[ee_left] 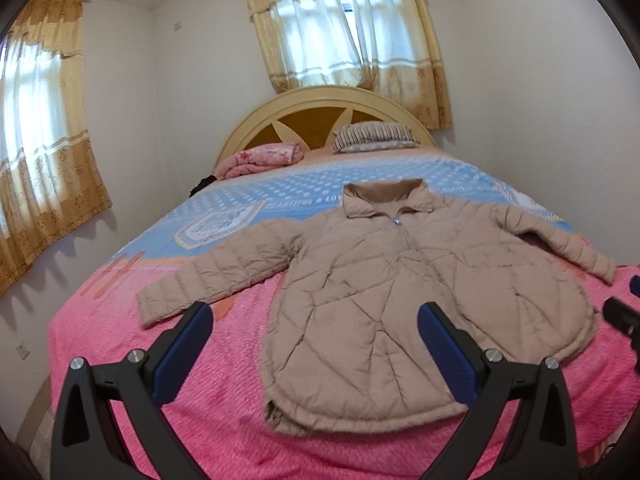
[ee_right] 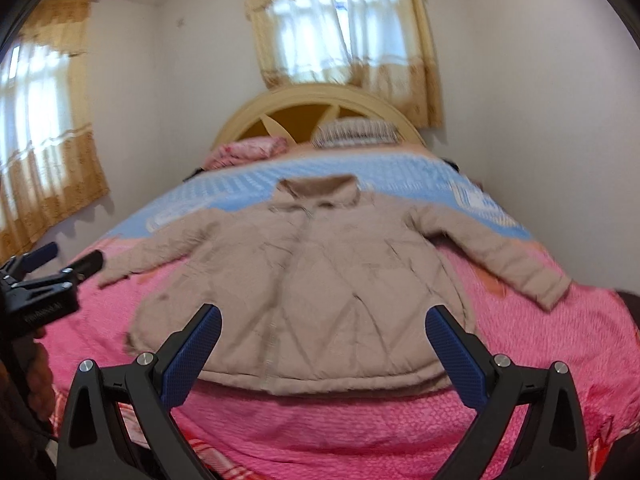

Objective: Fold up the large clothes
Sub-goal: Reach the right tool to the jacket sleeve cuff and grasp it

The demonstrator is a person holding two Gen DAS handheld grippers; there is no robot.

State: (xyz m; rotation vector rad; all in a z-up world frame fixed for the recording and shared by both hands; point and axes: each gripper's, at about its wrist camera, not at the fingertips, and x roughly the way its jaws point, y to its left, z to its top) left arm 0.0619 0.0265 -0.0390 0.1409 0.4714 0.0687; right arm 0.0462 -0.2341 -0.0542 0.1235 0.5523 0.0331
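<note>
One jacket point(ee_left: 400, 292), two pillows point(ee_left: 260, 158), two claws point(ee_left: 314, 332).

A beige quilted jacket point(ee_left: 384, 292) lies flat, front up and zipped, on the bed point(ee_left: 224, 380), sleeves spread outward, collar toward the headboard point(ee_left: 320, 100).

The left gripper point(ee_left: 314, 322) is held level, jaws wide apart. The right gripper point(ee_right: 322, 324) does likewise, empty.

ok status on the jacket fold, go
Left gripper open, empty; right gripper open, empty. Jacket flat on bed, zipped, sleeves spread, unfolded. Nothing in the way.
</note>
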